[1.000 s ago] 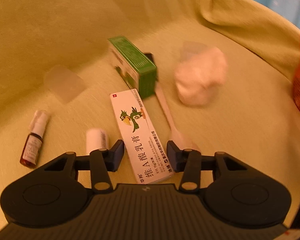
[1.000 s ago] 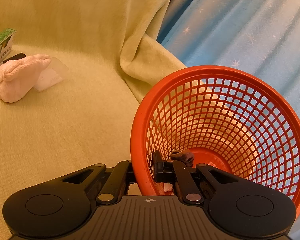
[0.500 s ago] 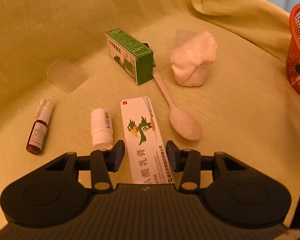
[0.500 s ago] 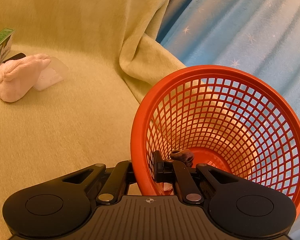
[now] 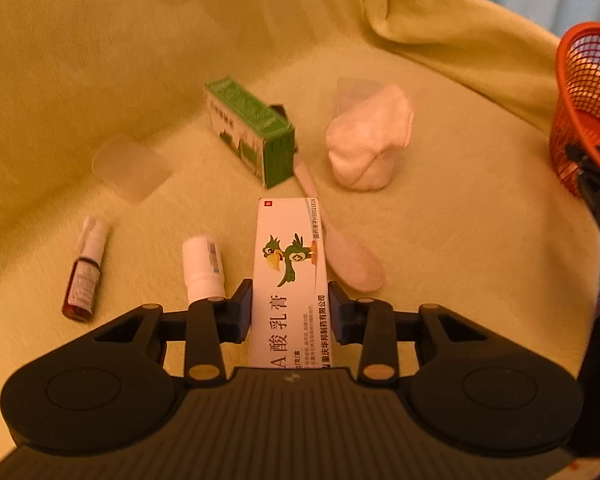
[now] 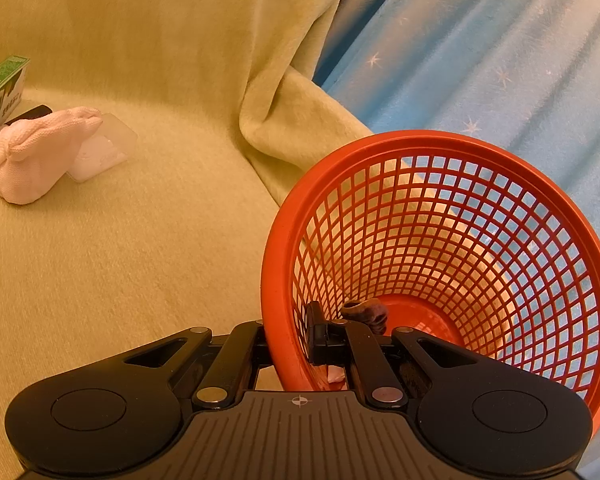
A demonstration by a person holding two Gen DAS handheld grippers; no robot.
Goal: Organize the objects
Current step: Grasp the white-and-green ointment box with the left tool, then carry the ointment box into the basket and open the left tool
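A white ointment box with a green parrot [image 5: 290,264] lies lengthwise between the jaws of my left gripper [image 5: 290,312]. The jaws are closing and both pads press on its long sides. Its far end covers part of a pink spoon [image 5: 352,260]. An orange mesh basket [image 6: 440,240] stands tilted at the seat's right edge. My right gripper [image 6: 288,332] is shut on its near rim, one finger outside the wall and one inside. A small dark object [image 6: 368,312] lies at the basket's bottom. The left wrist view shows the basket [image 5: 588,92] at far right.
On the yellow-green cushion lie a green box [image 5: 256,132], a rolled white cloth [image 5: 368,148], a small white bottle [image 5: 202,264], a dark red spray bottle [image 5: 84,276] and a clear plastic lid [image 5: 130,166]. A blue starred curtain [image 6: 480,60] hangs behind the basket.
The left jaws have narrowed onto the white box, which now sits straight between them instead of slanted. The left view has drawn back a little. The right gripper and basket have not moved.
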